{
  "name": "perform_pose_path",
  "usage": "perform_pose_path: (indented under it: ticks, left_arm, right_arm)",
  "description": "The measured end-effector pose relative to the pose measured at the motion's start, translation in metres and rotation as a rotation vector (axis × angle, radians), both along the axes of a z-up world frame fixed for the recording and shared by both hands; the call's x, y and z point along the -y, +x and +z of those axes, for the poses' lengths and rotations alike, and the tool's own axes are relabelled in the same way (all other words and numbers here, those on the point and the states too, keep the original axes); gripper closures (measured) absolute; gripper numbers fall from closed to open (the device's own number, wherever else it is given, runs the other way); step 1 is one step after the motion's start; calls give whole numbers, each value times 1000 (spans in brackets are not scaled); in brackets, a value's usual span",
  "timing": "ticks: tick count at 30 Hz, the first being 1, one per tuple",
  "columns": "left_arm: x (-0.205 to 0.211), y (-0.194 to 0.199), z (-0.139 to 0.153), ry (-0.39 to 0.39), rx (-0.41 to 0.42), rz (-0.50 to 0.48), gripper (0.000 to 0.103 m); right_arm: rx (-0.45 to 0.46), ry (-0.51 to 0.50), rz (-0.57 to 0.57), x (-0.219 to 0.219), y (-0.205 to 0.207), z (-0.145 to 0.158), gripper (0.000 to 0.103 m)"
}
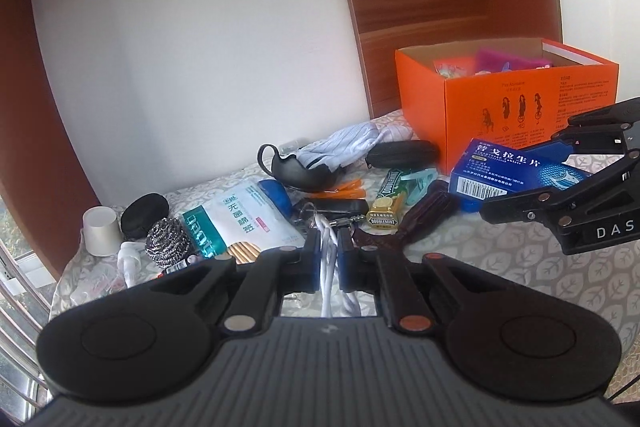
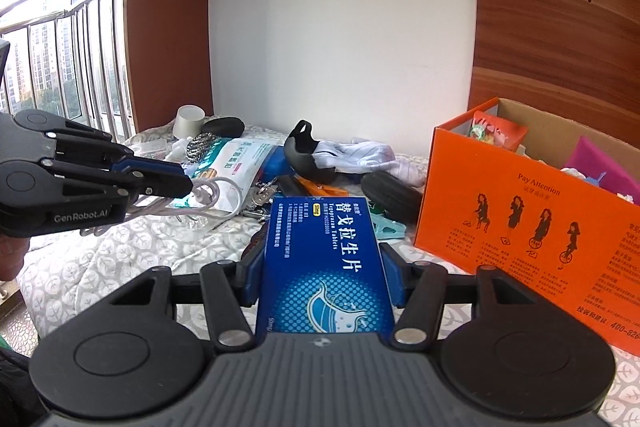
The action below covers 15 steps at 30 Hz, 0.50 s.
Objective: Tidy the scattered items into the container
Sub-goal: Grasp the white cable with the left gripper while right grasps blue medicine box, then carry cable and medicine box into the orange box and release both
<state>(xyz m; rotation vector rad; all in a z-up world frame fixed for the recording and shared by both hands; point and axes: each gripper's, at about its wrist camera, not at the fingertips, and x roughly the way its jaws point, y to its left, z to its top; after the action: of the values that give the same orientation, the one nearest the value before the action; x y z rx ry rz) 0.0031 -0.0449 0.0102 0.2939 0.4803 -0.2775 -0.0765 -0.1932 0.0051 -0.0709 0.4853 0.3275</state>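
Right claw (image 2: pixel 324 267) clamped on blue tablet box (image 2: pixel 324 267), long axis forward; left claw (image 1: pixel 329 251) pinching white cable (image 1: pixel 329 267).

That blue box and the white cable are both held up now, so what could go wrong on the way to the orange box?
The white cable hangs in loose loops from the left gripper, so it might snag the keys or other clutter below. The blue box sticks out well past the right gripper and could bump the wall of the orange box.

Leaf-print cloth (image 2: pixel 140 247); white wall (image 2: pixel 340 27); window railing (image 2: pixel 60 27)
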Motion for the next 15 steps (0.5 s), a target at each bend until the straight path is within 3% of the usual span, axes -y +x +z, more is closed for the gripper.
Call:
perform_pose_path:
  ticks: [7, 15]
  left_arm:
    - [-4, -2, -16, 22, -51, 0, 96]
    - [-10, -11, 17, 6, 61, -22, 100]
  right_arm:
    - [16, 6, -7, 0, -3, 0, 47]
    - [46, 16, -17, 4, -4, 9, 47]
